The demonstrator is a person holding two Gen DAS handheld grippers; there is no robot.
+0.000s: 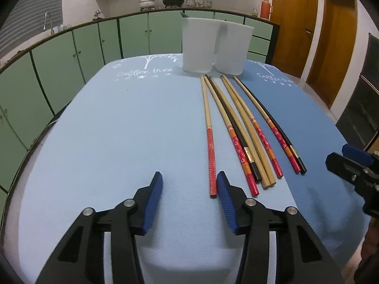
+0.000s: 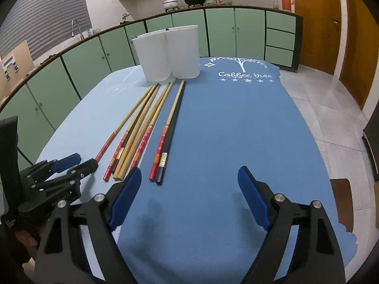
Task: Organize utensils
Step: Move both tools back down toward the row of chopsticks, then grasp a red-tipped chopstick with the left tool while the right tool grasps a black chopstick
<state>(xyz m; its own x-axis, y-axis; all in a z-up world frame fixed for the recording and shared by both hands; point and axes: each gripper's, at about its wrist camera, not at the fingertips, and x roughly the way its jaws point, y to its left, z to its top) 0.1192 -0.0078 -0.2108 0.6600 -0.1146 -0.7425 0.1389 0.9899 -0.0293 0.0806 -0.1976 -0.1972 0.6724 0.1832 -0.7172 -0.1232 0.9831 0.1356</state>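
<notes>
Several chopsticks (image 1: 241, 127) lie side by side on the blue tablecloth, some bamboo with red handles, some black; they also show in the right wrist view (image 2: 144, 130). Two white plastic holders (image 1: 199, 45) stand together beyond their far tips, also seen in the right wrist view (image 2: 170, 52). My left gripper (image 1: 189, 184) is open and empty, just left of the chopsticks' near ends. My right gripper (image 2: 189, 179) is open and empty, just right of the chopsticks. Each gripper shows at the edge of the other's view.
The table carries a light blue cloth (image 1: 106, 130) on the left and a darker blue cloth (image 2: 236, 130) on the right. Green kitchen cabinets (image 1: 71, 54) run behind. Wooden doors (image 1: 293, 23) stand at the right. Tiled floor (image 2: 331, 108) lies right of the table.
</notes>
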